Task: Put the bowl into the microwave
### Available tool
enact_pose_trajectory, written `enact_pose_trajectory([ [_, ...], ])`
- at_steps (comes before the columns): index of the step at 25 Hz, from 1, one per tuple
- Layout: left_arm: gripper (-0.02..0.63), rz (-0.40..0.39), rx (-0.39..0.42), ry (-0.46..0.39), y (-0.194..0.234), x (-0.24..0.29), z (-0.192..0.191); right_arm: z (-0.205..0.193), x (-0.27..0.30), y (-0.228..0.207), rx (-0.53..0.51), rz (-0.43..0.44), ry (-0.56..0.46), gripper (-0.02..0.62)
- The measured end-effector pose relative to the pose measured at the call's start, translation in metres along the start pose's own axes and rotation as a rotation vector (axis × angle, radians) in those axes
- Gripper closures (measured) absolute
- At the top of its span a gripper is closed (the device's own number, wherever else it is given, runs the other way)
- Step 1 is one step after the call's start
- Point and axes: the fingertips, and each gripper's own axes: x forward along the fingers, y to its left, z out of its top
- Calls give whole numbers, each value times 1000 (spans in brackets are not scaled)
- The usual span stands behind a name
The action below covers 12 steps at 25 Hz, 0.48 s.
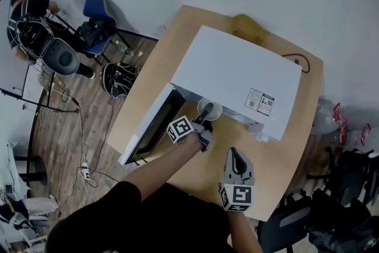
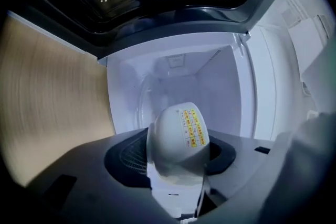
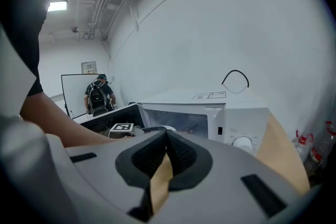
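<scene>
A white bowl (image 1: 209, 110) with a yellow sticker (image 2: 192, 127) is tilted on its side between the jaws of my left gripper (image 1: 204, 117), which is shut on it. The bowl (image 2: 176, 139) hangs at the mouth of the white microwave (image 1: 237, 77), whose door (image 1: 151, 127) is swung open to the left. Ahead of it in the left gripper view lies the pale cavity (image 2: 184, 86) with its glass turntable. My right gripper (image 1: 235, 158) rests near the table's front edge, shut and with nothing held (image 3: 167, 136). From the right gripper view the microwave (image 3: 210, 113) is seen from the front.
The microwave stands on a wooden table (image 1: 296, 145). A black cable (image 1: 299, 59) and a brownish lump (image 1: 247, 26) lie behind it. On the floor to the left are a blue chair (image 1: 98, 9), a backpack (image 1: 118, 79) and a person (image 1: 26, 15).
</scene>
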Motion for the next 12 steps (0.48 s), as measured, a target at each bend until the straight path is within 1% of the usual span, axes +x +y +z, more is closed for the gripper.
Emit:
enact_pose_trajectory([
  [3,388,2,-4,-6,2,8,3,2,0,-6,11,-9,-1,536],
  [6,388,12,13,1,3,18,3,-2,1,-11,5,-15,7,535],
  [9,388,44,14,-11,7,25,7,-9,2,-17,-4,-21,26,537],
  [12,388,88,-20,-25,15,29,10,-13,0,-23,1,-37,39,537],
])
